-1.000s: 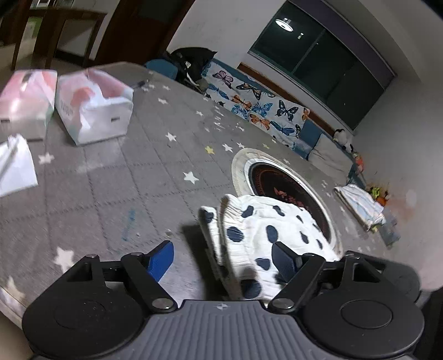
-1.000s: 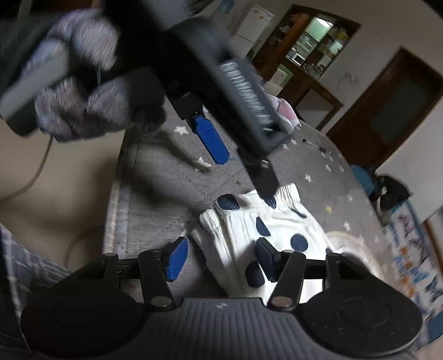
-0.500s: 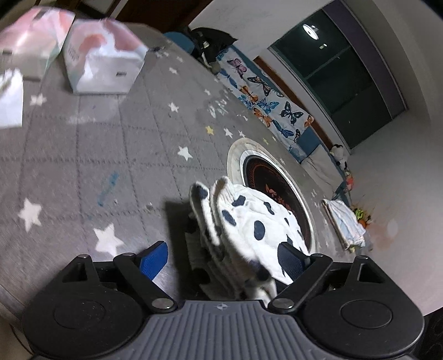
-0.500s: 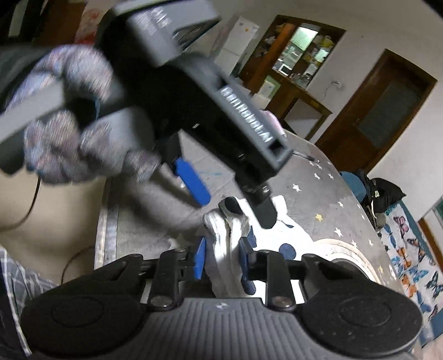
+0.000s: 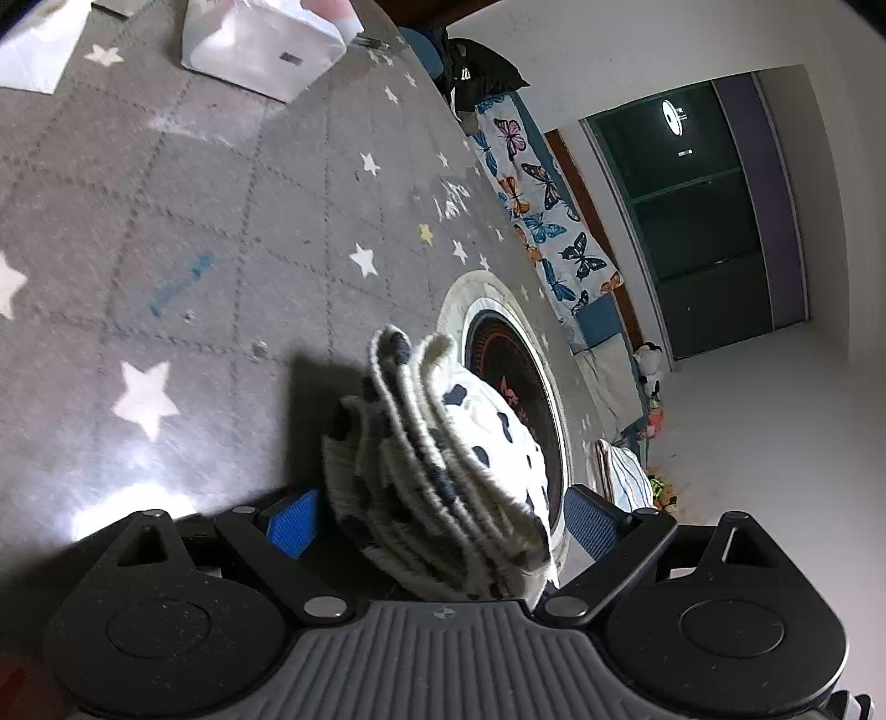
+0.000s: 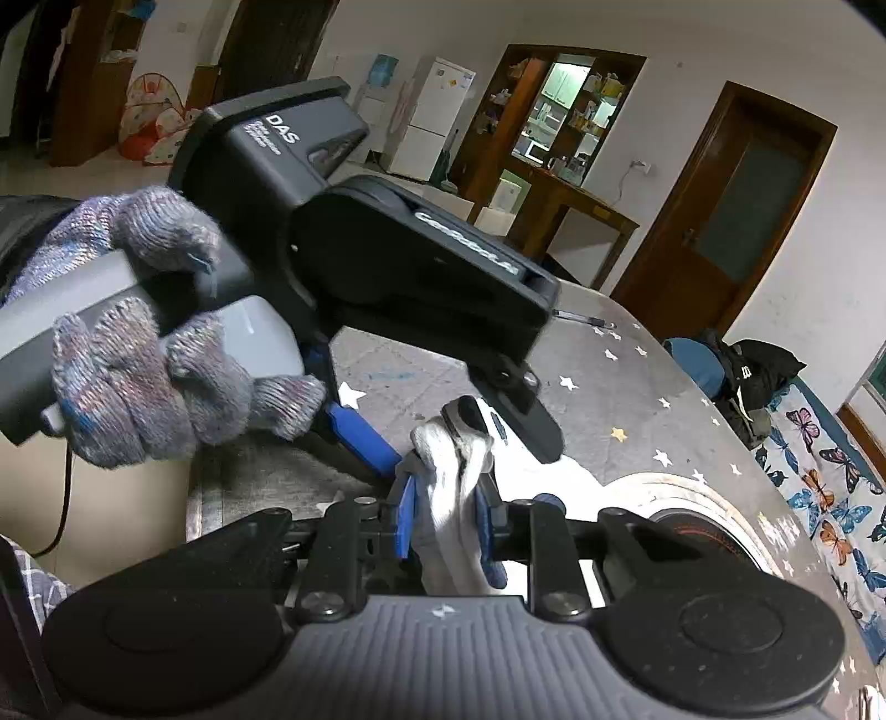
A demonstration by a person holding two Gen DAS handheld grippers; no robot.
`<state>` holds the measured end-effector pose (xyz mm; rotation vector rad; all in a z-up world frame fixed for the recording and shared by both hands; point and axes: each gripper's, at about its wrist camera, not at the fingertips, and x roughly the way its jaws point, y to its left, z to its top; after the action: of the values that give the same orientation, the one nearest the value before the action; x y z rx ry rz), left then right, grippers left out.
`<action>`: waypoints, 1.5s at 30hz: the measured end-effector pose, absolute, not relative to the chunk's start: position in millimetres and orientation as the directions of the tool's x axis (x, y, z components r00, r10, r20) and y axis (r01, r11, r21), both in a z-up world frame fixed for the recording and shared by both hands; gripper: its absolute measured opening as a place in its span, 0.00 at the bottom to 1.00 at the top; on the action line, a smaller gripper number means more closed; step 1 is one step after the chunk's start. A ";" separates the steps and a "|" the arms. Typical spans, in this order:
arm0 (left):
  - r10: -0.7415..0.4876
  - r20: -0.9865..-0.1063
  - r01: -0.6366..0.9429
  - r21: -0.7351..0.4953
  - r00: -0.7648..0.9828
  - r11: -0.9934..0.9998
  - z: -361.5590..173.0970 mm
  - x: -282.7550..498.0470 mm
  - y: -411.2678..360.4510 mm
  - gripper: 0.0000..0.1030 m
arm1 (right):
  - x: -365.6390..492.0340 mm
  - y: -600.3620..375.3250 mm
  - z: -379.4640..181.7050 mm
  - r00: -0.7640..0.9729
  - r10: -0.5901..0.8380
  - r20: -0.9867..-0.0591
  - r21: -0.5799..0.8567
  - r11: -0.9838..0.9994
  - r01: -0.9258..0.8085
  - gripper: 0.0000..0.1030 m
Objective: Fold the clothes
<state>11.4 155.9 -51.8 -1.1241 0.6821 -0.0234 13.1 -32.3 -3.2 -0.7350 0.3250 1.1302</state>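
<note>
A folded white garment with dark blue spots (image 5: pixel 443 459) is bunched in several layers between the fingers of my left gripper (image 5: pixel 437 526), whose jaws stand wide apart around it. My right gripper (image 6: pixel 446 526) is shut on an edge of the same spotted garment (image 6: pixel 451 493), lifted off the grey star-patterned table cover (image 5: pixel 221 232). In the right wrist view the left gripper (image 6: pixel 448 426) sits just above, held by a gloved hand (image 6: pixel 138 354), one blue finger beside the cloth.
A white tissue pack (image 5: pixel 260 44) lies at the far side of the table. A round inset burner ring (image 5: pixel 515 376) sits behind the garment. A butterfly-print sofa (image 5: pixel 531 210) and a dark bag (image 6: pixel 747 376) stand beyond the table edge.
My right gripper closed on the garment edge and lifted it. The left gripper moved in low around the bunched layers, which now stand upright between its fingers.
</note>
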 end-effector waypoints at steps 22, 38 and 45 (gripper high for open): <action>-0.406 -0.501 -0.301 -0.834 0.764 0.462 -74.7 28.1 158.7 0.26 | 68.3 -95.0 2.3 0.377 0.712 -0.593 -0.062 0.426 -0.902 0.36; -0.412 -0.527 -0.257 -0.793 0.743 0.552 -68.7 32.7 152.9 0.27 | 188.6 -175.4 -42.9 0.522 0.562 -0.641 0.210 0.784 -0.585 0.36; -0.393 -0.547 -0.238 -0.758 0.739 0.607 -65.5 40.8 145.4 0.26 | 188.0 -179.6 -52.3 0.503 0.592 -0.629 0.287 0.779 -0.558 0.35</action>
<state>40.8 145.4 -65.5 -0.9376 0.7619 -0.1009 188.0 -179.6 -52.3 0.0480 0.7786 0.6951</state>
